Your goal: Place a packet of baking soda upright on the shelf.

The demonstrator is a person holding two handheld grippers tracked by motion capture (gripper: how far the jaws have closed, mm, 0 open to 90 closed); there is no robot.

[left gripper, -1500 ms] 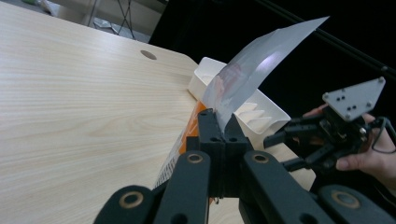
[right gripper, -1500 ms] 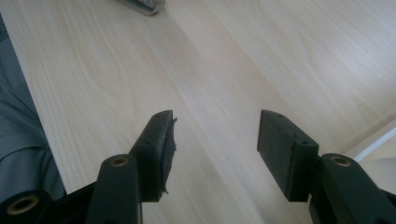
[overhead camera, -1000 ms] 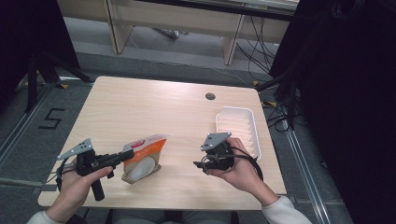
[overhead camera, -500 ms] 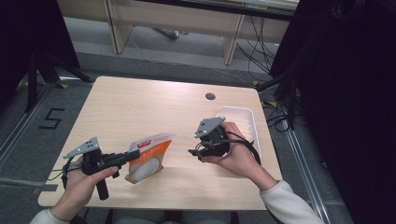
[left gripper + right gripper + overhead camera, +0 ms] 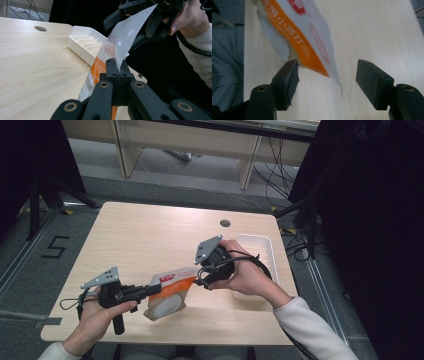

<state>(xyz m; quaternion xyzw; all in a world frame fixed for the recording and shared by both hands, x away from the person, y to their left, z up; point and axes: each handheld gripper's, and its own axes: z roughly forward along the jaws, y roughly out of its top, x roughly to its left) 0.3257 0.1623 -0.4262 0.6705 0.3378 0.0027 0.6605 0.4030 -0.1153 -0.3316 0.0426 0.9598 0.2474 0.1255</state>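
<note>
Nearest to us, at the front left of the table (image 5: 150,235), the left gripper (image 5: 152,290) has its jaws pressed together on the edge of the orange and white pouch (image 5: 167,292); in the left gripper view the two black jaws meet on the film of the pouch (image 5: 117,50), which rises tilted from them toward the other tool. Compared with a second ago, we see this hand and its pouch shifted a little toward the middle of the table and lifted slightly, the pouch now leaning more to the right, its lower end touching or just above the wood (we cannot tell which). Just beyond it, the right gripper (image 5: 204,279) has left its earlier spot low over the table beside the tray and come up and leftward, so that its jaws now reach the top right corner of the pouch. Those jaws have just been opening and stand spread wide; in the right gripper view the pouch (image 5: 297,32) hangs beyond the gap, near the left jaw, and we see neither pad pressing on it. Farther back on the right, the white tray (image 5: 260,245), with its ribbed compartments, lies where it was, now partly covered by the right hand (image 5: 245,272). Farthest off, the small round hole (image 5: 225,223) sits near the table's back edge.
</note>
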